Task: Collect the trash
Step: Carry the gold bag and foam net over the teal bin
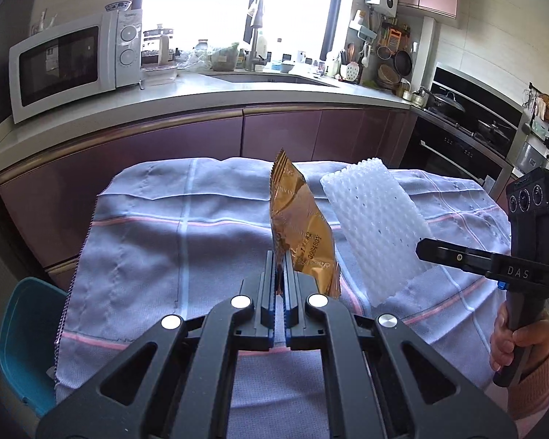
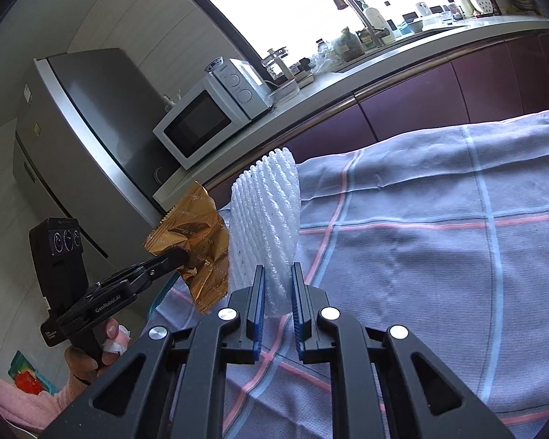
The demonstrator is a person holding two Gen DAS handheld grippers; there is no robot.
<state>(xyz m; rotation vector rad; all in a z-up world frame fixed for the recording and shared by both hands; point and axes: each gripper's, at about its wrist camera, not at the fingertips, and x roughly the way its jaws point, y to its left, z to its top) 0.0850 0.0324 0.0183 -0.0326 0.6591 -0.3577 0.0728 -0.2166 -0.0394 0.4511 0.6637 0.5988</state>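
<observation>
Left tool [image 1: 280,274] pinched tight on the bottom edge of the gold wrapper [image 1: 298,226], which stands upright at frame centre, lifted off the checked cloth [image 1: 157,241]. Right tool [image 2: 278,292] partly closed on the white foam net [image 2: 265,219]; fingers [image 2: 258,300] press its lower end, net rising tilted just beside the wrapper. Worktop cloth bare across the right half of the right wrist view. Cloth's left edge hangs over a blue bin [image 1: 25,344], lower left.
</observation>
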